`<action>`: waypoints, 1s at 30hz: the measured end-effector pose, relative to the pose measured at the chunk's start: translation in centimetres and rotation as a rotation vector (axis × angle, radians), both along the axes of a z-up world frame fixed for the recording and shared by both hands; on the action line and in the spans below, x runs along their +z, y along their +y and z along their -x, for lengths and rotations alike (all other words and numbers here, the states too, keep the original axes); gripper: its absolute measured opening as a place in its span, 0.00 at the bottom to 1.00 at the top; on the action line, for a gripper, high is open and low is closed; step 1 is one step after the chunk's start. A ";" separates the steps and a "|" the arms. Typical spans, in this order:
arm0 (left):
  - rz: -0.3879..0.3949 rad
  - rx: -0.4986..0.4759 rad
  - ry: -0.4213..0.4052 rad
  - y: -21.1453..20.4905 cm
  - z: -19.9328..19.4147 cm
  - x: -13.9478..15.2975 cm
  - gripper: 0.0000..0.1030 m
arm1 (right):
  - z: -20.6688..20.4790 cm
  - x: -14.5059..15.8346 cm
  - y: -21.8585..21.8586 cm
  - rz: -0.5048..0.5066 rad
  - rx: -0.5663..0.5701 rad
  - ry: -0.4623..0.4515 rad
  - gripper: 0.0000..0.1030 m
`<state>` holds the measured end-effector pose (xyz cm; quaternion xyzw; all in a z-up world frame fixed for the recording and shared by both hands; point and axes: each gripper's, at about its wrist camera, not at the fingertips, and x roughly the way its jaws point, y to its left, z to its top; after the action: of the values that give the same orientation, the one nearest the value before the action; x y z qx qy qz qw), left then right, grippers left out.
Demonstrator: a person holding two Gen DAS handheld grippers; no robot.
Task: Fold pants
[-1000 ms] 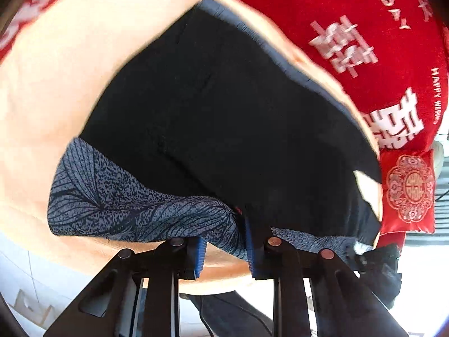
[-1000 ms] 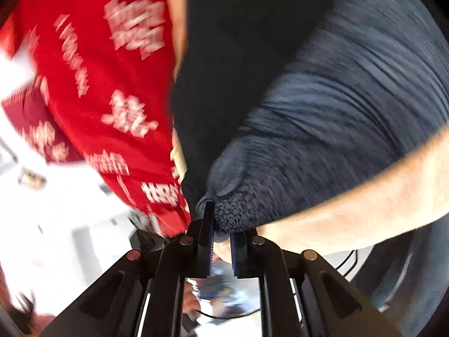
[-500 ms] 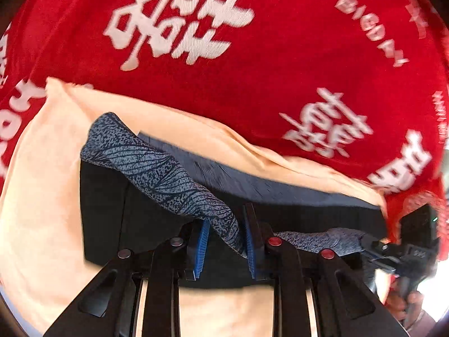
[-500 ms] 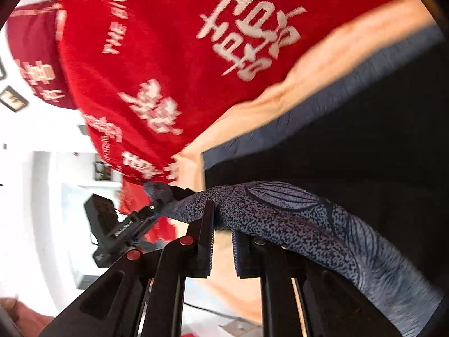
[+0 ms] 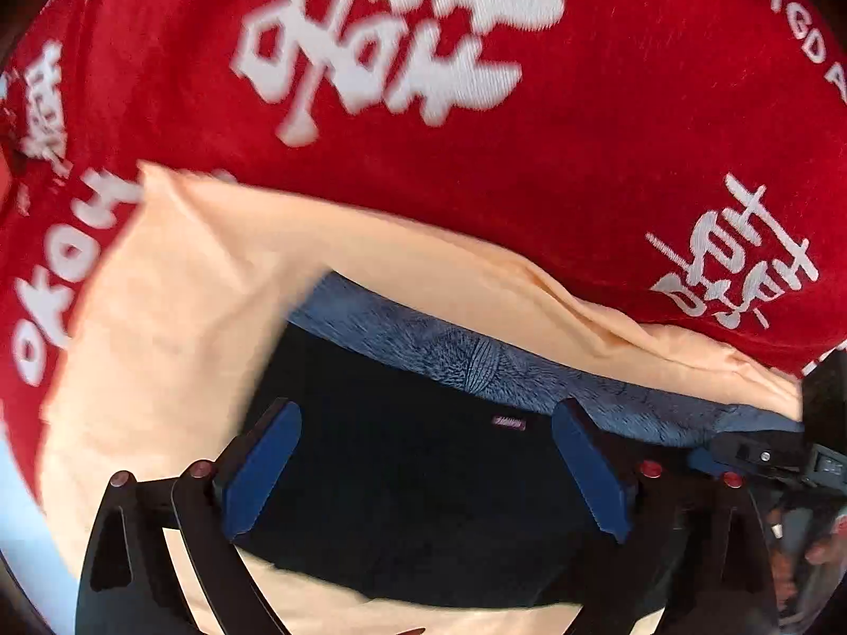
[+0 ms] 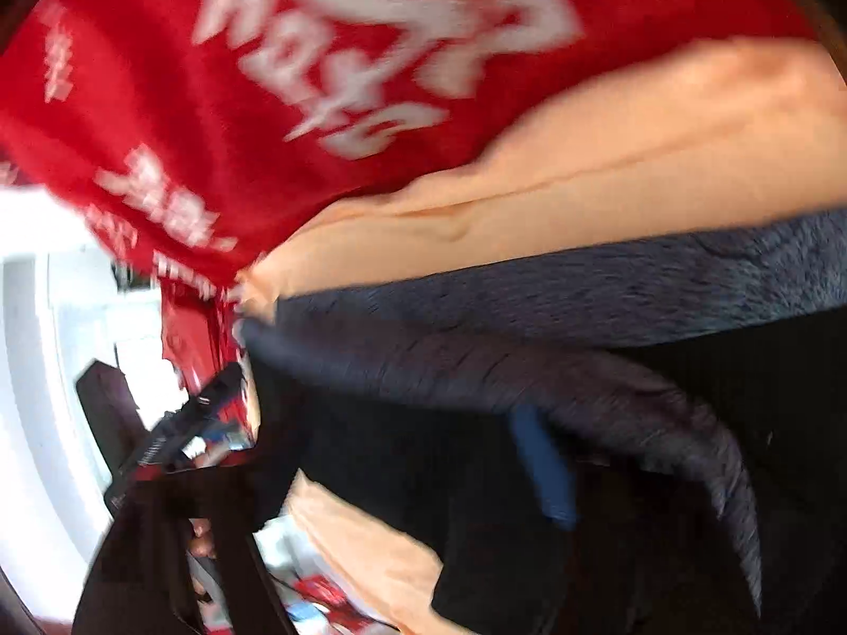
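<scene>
The pants are black with a grey-blue leaf-print band along the far edge and a small label. They lie folded flat on a peach cloth. My left gripper is open, its blue pads spread wide just above the black fabric, holding nothing. In the blurred right wrist view the pants fill the lower right with the print band across the frame. One blue pad of my right gripper shows against the fabric; the other finger is hidden.
A red cloth with white characters covers the surface beyond the peach cloth and also shows in the right wrist view. The other gripper's black body sits at the pants' right end. A white room background lies left.
My left gripper has opened and let go of the printed waistband, which now lies flat along the far edge. The right gripper's jaws have spread and the band has dropped onto the pants.
</scene>
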<state>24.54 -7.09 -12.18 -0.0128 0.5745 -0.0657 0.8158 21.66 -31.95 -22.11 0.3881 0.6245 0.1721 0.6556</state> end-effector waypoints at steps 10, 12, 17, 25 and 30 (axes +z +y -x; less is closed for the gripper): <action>-0.182 -0.044 0.078 -3.8 -1.4 -6.7 0.93 | -1.3 -1.4 4.8 0.310 0.239 -0.013 0.46; -0.204 -0.031 0.089 -3.7 -1.7 -8.1 0.93 | -2.2 -2.4 4.1 0.321 0.216 -0.022 0.24; -0.221 -0.044 0.103 -4.1 -1.2 -7.4 0.93 | -2.2 -0.1 1.1 0.206 0.050 -0.062 0.36; -0.146 -0.041 0.086 -5.4 5.8 -1.1 0.93 | 4.7 6.1 0.3 0.247 0.110 -0.125 0.73; -0.120 -0.063 0.102 -6.3 10.2 1.0 0.93 | 11.0 7.9 -2.4 0.310 0.051 -0.088 0.73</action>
<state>14.29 -13.36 -11.15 0.0510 0.6183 -0.0561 0.7823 10.63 -34.39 -14.19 0.2584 0.6240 0.1070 0.7297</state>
